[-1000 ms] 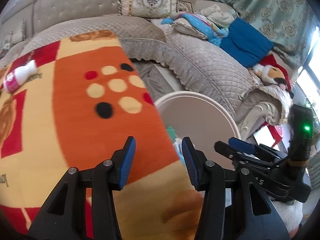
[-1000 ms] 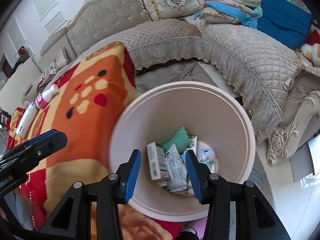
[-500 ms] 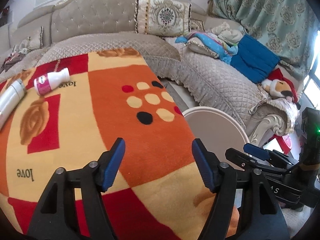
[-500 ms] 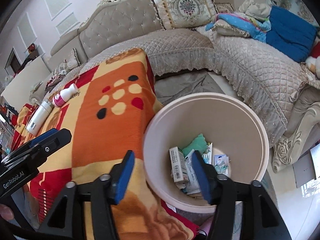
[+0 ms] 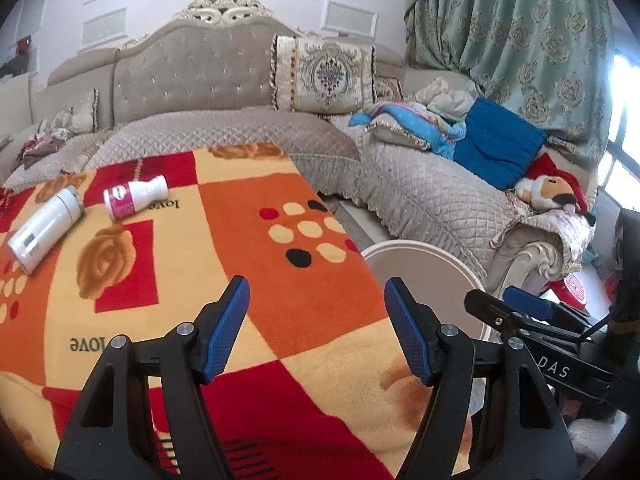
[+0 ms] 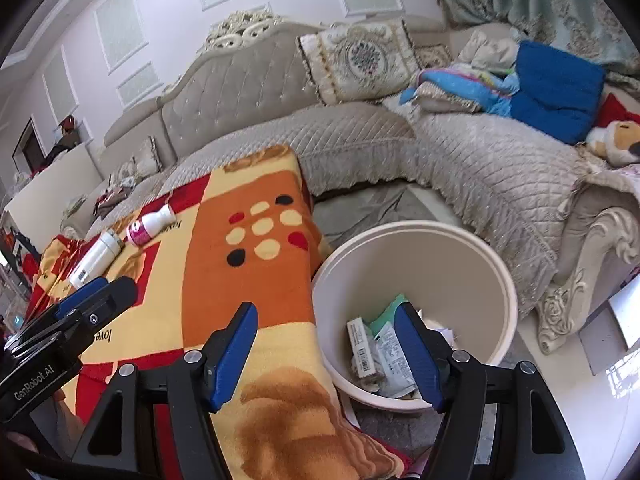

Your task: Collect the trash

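A cream waste bin [image 6: 496,264] stands on the floor beside the blanket-covered surface [image 5: 168,248]; several wrappers and a small box [image 6: 362,350] lie in its bottom. On the blanket's far left lie a white bottle with a pink label [image 5: 136,196] and a white cylindrical container [image 5: 44,228]. My left gripper [image 5: 316,284] hangs open above the blanket, nothing between its blue pads. Over the bin's near edge, my right gripper [image 6: 326,308] has its jaws opening, with nothing between them. Each gripper shows in the other's view: the right gripper [image 5: 520,300] and the left gripper [image 6: 96,292].
A grey quilted corner sofa [image 5: 240,132] wraps around the back and right. It carries a patterned cushion [image 5: 324,74], a heap of bedding with a blue pillow [image 5: 496,148] and a plush toy [image 5: 548,190]. A green curtain [image 5: 520,40] hangs at the right.
Both grippers have risen and pulled back from the bin, tilting up so the sofa and bottles come into view. Both sets of jaws have widened.
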Demonstrator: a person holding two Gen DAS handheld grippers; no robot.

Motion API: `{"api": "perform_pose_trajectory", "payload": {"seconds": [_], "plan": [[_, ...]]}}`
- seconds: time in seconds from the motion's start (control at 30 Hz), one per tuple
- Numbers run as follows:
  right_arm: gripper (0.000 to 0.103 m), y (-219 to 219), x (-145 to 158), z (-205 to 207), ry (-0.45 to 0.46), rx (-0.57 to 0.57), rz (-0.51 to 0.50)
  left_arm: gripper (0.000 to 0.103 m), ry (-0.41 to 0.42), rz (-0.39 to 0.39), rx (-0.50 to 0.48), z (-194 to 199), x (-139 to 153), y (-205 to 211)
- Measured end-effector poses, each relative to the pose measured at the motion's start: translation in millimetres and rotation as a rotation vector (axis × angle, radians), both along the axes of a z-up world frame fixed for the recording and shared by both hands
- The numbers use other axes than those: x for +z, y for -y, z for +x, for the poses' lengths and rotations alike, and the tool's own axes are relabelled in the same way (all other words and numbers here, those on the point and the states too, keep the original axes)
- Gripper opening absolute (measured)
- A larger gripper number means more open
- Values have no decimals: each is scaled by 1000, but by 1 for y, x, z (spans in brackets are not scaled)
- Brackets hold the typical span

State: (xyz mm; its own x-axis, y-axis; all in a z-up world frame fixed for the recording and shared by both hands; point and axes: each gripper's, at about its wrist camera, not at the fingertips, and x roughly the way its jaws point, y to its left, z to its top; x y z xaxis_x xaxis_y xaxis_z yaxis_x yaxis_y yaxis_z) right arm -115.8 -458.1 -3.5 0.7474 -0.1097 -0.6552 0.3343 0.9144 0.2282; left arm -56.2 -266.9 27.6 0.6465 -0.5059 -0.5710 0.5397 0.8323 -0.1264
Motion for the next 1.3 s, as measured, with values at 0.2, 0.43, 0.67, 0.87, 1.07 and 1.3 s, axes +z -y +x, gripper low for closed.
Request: {"api": "perform_pose_trajectory", "payload": {"seconds": [0.2,0.43,0.67,0.87,1.07,1.3], "plan": [[77,-9,12,-17,25,-33,-52,69,46,8,8,-17,8,-8],[81,-16,20,-32,54,-47,-67,69,84,-3,22,-32,15,-17],[81,-25,33,-40,101,-46,-92,69,109,-15,32,-42,21,-24],[81,-32,38,-44,117,-44,-111,69,116,-18,36,-41,21,-28],[81,-32,40,-47,127,-62,-126,69,109,-18,42,-40,19,-29],[81,-34,42,-47,131,-78,-156,69,113,-9,42,-41,17,-28]]}}
